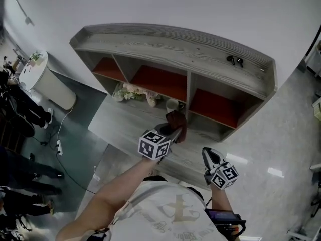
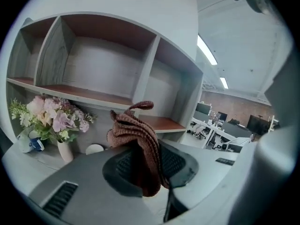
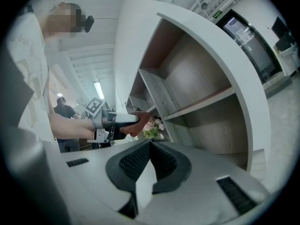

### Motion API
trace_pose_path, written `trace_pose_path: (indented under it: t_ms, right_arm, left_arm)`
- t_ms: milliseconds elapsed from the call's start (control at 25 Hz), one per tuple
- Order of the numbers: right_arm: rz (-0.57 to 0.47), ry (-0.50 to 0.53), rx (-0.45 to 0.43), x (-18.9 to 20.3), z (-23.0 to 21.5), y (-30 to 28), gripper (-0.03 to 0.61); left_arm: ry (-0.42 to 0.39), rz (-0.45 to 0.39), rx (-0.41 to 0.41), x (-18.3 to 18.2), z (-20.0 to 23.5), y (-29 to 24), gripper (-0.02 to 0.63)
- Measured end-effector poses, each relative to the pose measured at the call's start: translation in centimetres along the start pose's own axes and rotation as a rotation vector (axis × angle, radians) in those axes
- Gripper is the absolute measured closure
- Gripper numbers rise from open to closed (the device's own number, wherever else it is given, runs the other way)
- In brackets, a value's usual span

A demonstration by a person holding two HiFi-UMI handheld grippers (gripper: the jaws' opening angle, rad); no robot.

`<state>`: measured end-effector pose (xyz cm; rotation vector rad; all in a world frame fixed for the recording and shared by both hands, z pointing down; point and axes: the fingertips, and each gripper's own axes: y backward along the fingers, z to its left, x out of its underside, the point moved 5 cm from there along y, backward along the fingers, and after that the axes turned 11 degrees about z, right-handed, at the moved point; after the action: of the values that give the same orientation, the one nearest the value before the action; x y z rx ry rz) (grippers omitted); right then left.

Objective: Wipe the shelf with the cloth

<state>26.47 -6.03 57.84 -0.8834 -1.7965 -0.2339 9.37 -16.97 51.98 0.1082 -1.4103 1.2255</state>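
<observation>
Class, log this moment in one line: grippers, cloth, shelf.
left gripper: shut on cloth | right gripper: shut, empty | cloth: in front of shelf, contact unclear

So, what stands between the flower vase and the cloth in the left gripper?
A small white cup stands there, between the flower vase and the brown cloth. The left gripper view shows it.

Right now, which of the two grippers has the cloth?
The left gripper, shut on the brown cloth; the right gripper is shut on nothing.
</observation>
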Motion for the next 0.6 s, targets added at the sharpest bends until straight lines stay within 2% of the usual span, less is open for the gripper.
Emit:
trace_pose_path:
  t_ms: [280, 480, 600]
  right_arm:
    - [0.014, 0.024, 0.011, -1.4, 1.9, -3.3, 0.574]
    - [0.021, 0.025, 0.021, -1.8, 3.2, -5.5, 0.574]
    - [0.027, 0.032, 0.026, -2.2, 3.9, -6.6, 0.574]
  left_arm:
    - [0.003, -0.057, 0.035, -1.2, 3.5, 2.8, 0.527]
    - [-0.009, -0.080, 0.122, -2.8, 4.9, 4.1, 0.526]
    - [-0.036, -0.086, 0.143, -4.4, 5.6, 4.5, 0.528]
